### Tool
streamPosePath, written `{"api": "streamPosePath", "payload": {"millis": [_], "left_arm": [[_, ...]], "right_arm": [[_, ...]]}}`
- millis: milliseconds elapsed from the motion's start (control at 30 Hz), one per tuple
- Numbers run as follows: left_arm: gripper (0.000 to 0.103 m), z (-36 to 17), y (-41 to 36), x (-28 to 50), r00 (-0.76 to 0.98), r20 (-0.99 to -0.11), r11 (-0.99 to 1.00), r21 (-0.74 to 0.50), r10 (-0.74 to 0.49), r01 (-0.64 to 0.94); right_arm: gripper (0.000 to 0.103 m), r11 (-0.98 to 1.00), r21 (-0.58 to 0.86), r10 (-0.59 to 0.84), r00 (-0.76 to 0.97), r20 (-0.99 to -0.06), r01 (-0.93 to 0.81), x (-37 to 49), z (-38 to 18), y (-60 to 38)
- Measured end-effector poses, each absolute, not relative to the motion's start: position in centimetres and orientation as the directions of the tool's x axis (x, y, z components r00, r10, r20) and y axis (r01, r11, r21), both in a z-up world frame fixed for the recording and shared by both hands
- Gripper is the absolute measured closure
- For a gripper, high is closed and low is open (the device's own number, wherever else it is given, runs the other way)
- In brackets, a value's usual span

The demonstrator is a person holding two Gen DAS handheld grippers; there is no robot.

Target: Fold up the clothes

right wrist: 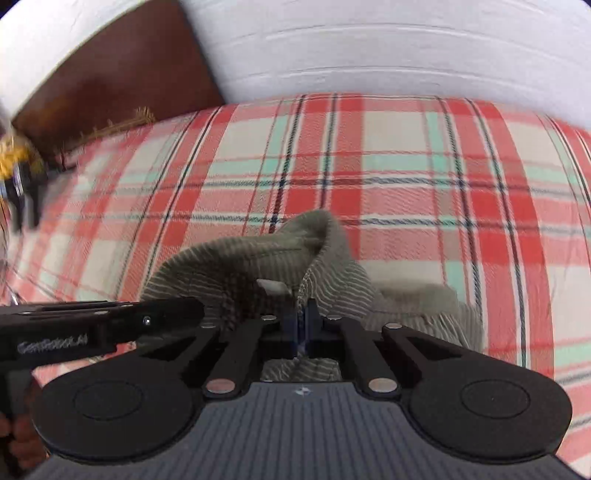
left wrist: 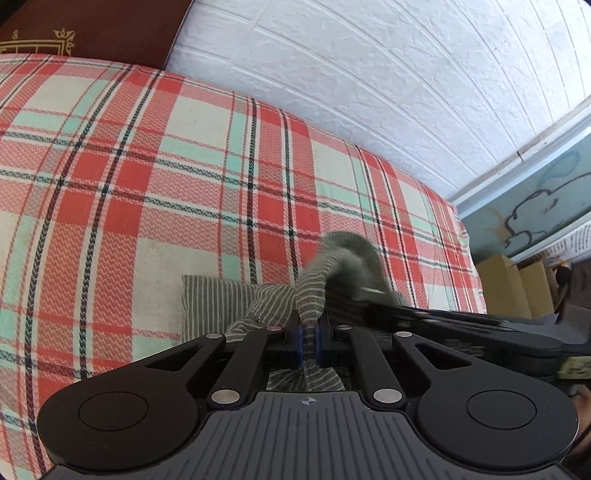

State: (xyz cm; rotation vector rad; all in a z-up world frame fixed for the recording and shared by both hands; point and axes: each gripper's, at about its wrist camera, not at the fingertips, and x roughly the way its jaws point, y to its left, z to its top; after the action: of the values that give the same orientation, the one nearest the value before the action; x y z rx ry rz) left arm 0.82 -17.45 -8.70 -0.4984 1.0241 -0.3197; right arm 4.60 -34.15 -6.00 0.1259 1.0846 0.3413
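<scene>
**Both grippers clamped on a striped garment over a plaid bed**

1. Bed. A bed covered in a red, cream and mint plaid woven sheet (left wrist: 147, 166) fills both views. A white embossed brick-pattern wall (left wrist: 369, 74) runs behind it, and a dark brown headboard with gold ornament (left wrist: 92, 33) stands at the far left end.

2. Garment. A grey-green knit garment with thin pale stripes (right wrist: 236, 269) lies on the plaid sheet directly ahead of both grippers, at the near side of the bed. Part of it rests flat on the sheet as a rectangular panel at the left of the left wrist view. The rest is bunched and lifted: one fold rises in a hump above the gripper tips, and a plain ribbed edge curls over at the top. A small pale label shows inside the fold in the right wrist view. The lifted section is blurred.

3. Left gripper (left wrist: 310, 343). Jaws pressed together, pinching a twisted strip of the striped garment between the blue pads; cloth shows above and below the pads.

4. Right gripper (right wrist: 303, 334). Jaws pressed together on a fold of the same garment, just below the label. In the left wrist view this gripper enters from the right, just beside the left one.
</scene>
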Motion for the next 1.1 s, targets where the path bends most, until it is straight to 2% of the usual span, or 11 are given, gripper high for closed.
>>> {"api": "streamPosePath", "payload": {"millis": [233,467,633,667,767,833,867,900,967,1100], "left_arm": [[0.102,-8.8,-16.6,1.8,0.483,-0.739,0.855,-0.517,-0.469,0.041],[0.102,-9.0,-16.1,1.9,0.463,-0.756,0.868,-0.493,-0.462,0.062],[0.101,-10.6,-16.4,1.5,0.418,-0.795,0.887,-0.457,-0.44,0.065],[0.098,-10.5,-16.5,1.2,0.42,-0.797,0.891,-0.448,-0.435,0.073],[0.075,-9.8,-16.7,0.5,0.432,-0.794,0.897,-0.432,-0.427,0.092],[0.075,-9.1,-16.7,0.2,0.442,-0.791,0.9,-0.423,-0.424,0.106],[0.075,-8.9,-16.7,0.3,0.444,-0.792,0.903,-0.414,-0.419,0.114],[0.075,-8.7,-16.8,0.3,0.446,-0.794,0.906,-0.405,-0.414,0.119],[0.075,-8.7,-16.9,0.6,0.449,-0.795,0.909,-0.399,-0.408,0.119],[0.075,-8.6,-17.3,0.6,0.454,-0.795,0.912,-0.392,-0.403,0.122]], "right_arm": [[0.099,0.824,0.565,0.524,0.442,-0.728,-0.046,2.1,-5.1,-43.2],[0.1,0.735,0.672,0.583,0.417,-0.697,0.095,-1.1,-8.8,-48.1],[0.099,0.787,0.611,0.55,0.347,-0.76,0.092,-2.1,-12.1,-46.9],[0.098,0.797,0.599,0.543,0.343,-0.766,0.077,-2.3,-12.3,-46.4],[0.094,0.841,0.541,0.506,0.361,-0.783,-0.006,-2.4,-11.0,-45.1],[0.089,0.876,0.475,0.468,0.381,-0.798,-0.082,-2.2,-9.8,-44.3],[0.081,0.893,0.433,0.444,0.396,-0.804,-0.123,-2.2,-9.0,-43.9],[0.07,0.904,0.392,0.426,0.414,-0.804,-0.169,-2.2,-8.2,-43.5],[0.059,0.914,0.31,0.4,0.454,-0.796,-0.261,-2.2,-6.5,-42.9],[0.057,0.876,0.187,0.414,0.493,-0.765,-0.445,-1.6,-3.8,-41.3]]}}
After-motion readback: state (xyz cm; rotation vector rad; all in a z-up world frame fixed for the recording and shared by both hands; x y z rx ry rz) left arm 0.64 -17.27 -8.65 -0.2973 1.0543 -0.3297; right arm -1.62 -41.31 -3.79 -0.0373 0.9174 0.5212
